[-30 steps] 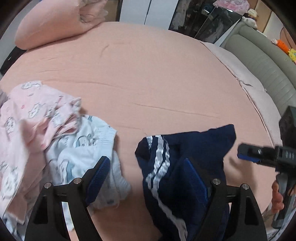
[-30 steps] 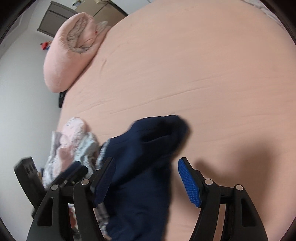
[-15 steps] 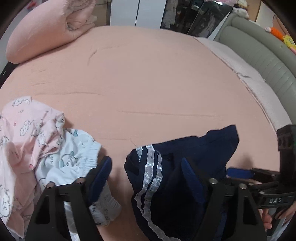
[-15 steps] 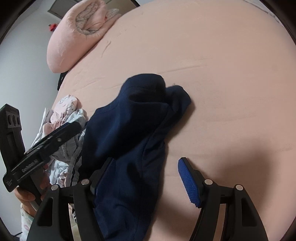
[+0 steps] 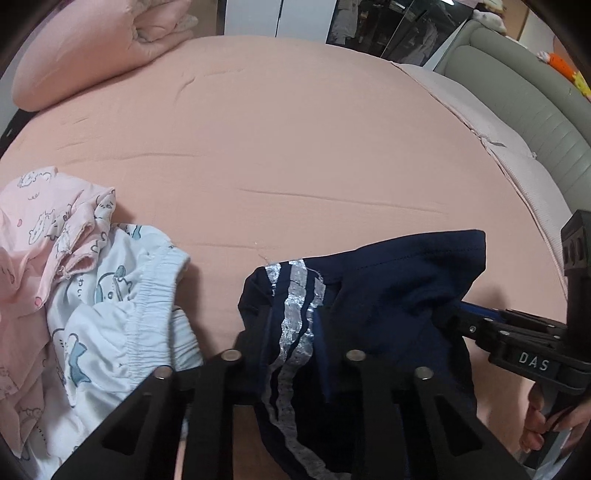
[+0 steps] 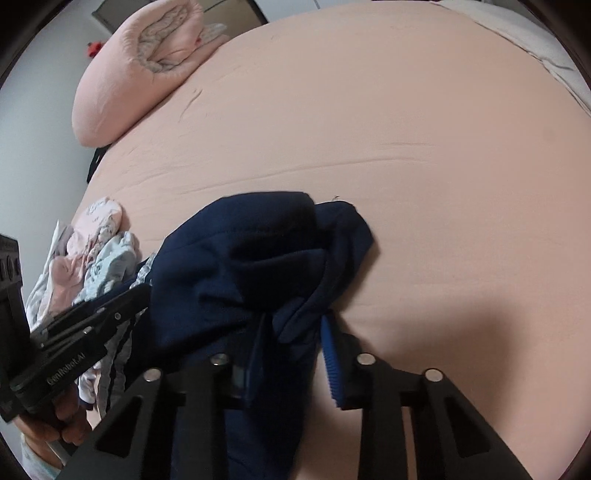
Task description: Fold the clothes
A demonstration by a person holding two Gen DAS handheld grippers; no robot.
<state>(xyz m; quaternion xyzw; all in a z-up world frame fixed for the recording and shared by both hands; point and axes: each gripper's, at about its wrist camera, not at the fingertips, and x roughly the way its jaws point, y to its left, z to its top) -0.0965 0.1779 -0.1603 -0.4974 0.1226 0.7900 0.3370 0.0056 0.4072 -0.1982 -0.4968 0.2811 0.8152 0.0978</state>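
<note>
Navy shorts [image 5: 388, 295] bunched, left tongs [image 5: 291, 332] clenched on them, right tongs [image 6: 291, 339] closing on them, pads half hidden.

- Pink bed sheet [image 5: 295, 147], lightly creased.
- Rolled pink duvet [image 5: 92, 48] at the far corner.
- Grey padded headboard [image 5: 517, 92] along the right edge.
- White wardrobe [image 5: 277, 16] behind.

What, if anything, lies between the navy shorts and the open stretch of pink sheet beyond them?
Nothing visible does. The navy shorts lie bunched at the near edge of the pink sheet, which is bare ahead of them. The pile of pale printed clothes sits off to the left, and the rolled pink quilt lies at the far corner.
</note>
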